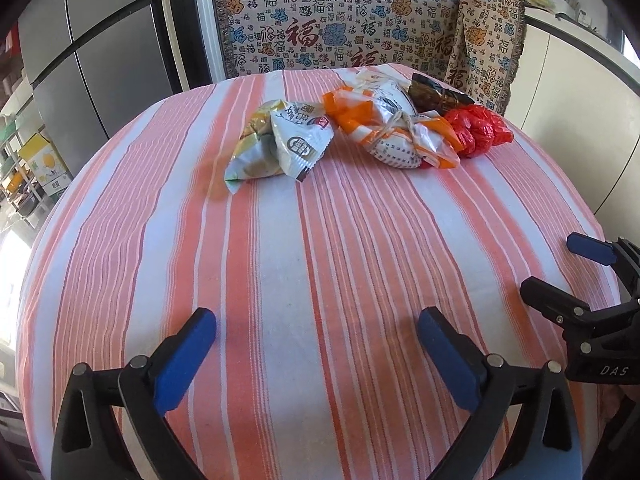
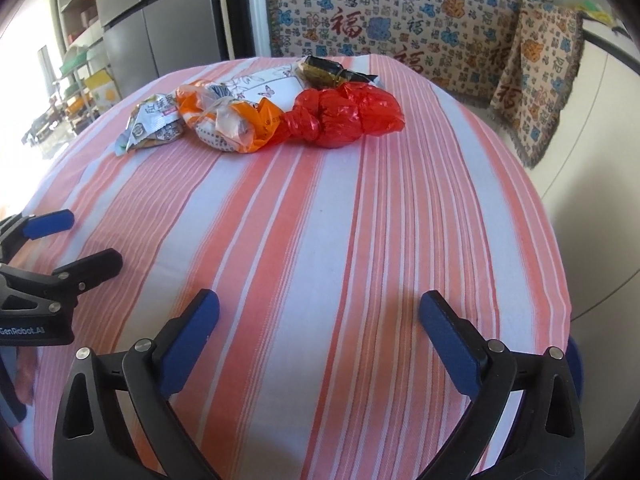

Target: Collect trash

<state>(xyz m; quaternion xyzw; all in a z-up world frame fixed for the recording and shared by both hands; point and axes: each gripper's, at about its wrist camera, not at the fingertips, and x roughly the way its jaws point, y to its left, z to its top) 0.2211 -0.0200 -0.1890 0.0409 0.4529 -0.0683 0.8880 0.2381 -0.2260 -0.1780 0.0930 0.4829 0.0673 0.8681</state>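
Trash lies in a row at the far side of the striped table (image 1: 280, 260). A pale green snack wrapper (image 1: 280, 144) is leftmost, beside it a crumpled orange-and-white bag (image 1: 392, 128), then a knotted red plastic bag (image 1: 478, 128) and a dark wrapper (image 1: 436, 98) behind. My left gripper (image 1: 316, 328) stands open over bare cloth at the near edge, nothing between its fingers. In the right wrist view the same snack wrapper (image 2: 150, 126), orange-and-white bag (image 2: 230, 122), red bag (image 2: 344, 116) and dark wrapper (image 2: 326, 72) show. My right gripper (image 2: 320, 310) is open and holds nothing.
The right gripper (image 1: 560, 268) shows at the left view's right edge, the left gripper (image 2: 76, 240) at the right view's left edge. A patterned cloth covers a seat (image 1: 340, 20) behind the table. A grey fridge (image 1: 100, 52) stands far left, a white cabinet (image 1: 580, 100) at right.
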